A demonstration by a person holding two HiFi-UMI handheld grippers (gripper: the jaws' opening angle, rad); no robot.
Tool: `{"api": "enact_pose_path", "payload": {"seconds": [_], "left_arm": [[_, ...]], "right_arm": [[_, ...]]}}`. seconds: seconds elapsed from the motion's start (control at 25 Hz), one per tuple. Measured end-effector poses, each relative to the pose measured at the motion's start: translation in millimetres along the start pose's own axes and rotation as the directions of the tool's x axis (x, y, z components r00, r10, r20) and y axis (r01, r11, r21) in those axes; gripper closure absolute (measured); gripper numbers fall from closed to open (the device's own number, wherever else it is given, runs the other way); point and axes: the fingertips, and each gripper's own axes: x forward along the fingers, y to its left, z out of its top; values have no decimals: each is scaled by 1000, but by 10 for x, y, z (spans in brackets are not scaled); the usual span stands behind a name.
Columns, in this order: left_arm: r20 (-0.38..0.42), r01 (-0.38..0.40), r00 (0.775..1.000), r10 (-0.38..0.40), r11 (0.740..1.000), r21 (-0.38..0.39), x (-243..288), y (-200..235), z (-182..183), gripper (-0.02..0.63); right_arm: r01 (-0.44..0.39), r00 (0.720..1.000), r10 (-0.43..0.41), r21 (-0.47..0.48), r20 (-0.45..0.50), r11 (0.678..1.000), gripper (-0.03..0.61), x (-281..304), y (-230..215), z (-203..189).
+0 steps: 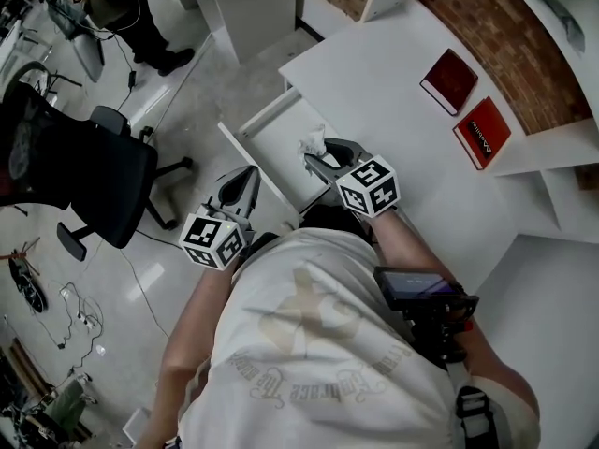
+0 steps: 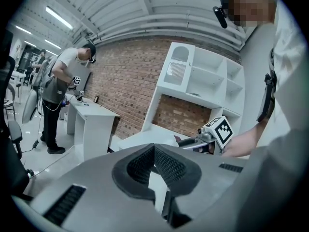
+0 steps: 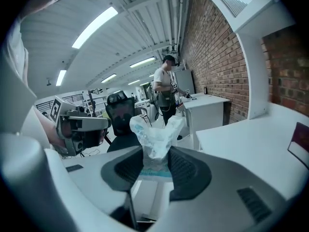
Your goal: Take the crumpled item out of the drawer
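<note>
Plainly, crumpled item (image 3: 154, 132) sits pinched in right hand-held gripper (image 3: 155, 162), above drawer (image 1: 274, 152).

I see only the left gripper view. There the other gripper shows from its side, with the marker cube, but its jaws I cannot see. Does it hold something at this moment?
Observer: Yes. In the right gripper view the right gripper is shut on the crumpled item, a white wad that sticks up from between the pads.
Operator: Good. And the drawer, is it open? In my view I cannot find it.
Observer: It is open. The head view shows the drawer pulled out of the white desk, and the crumpled item hangs over it.
</note>
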Motion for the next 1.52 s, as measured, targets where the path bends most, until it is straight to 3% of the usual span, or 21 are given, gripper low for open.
{"api": "enact_pose_path", "payload": {"seconds": [0.32,0.72,1.52], "left_arm": [[-11,30,999,-30,999,24,28,-130,-23,594],[-23,86,996,-85,995,41,48,-363,-141,594],[-51,106,993,-104,994,22,-89,-565,-360,594]], "right_arm": [[-4,996,3,19,85,1000,413,-246,51,97],[2,992,-4,20,125,1000,416,-536,141,47],[24,994,-27,29,104,999,419,-694,281,-184]]}}
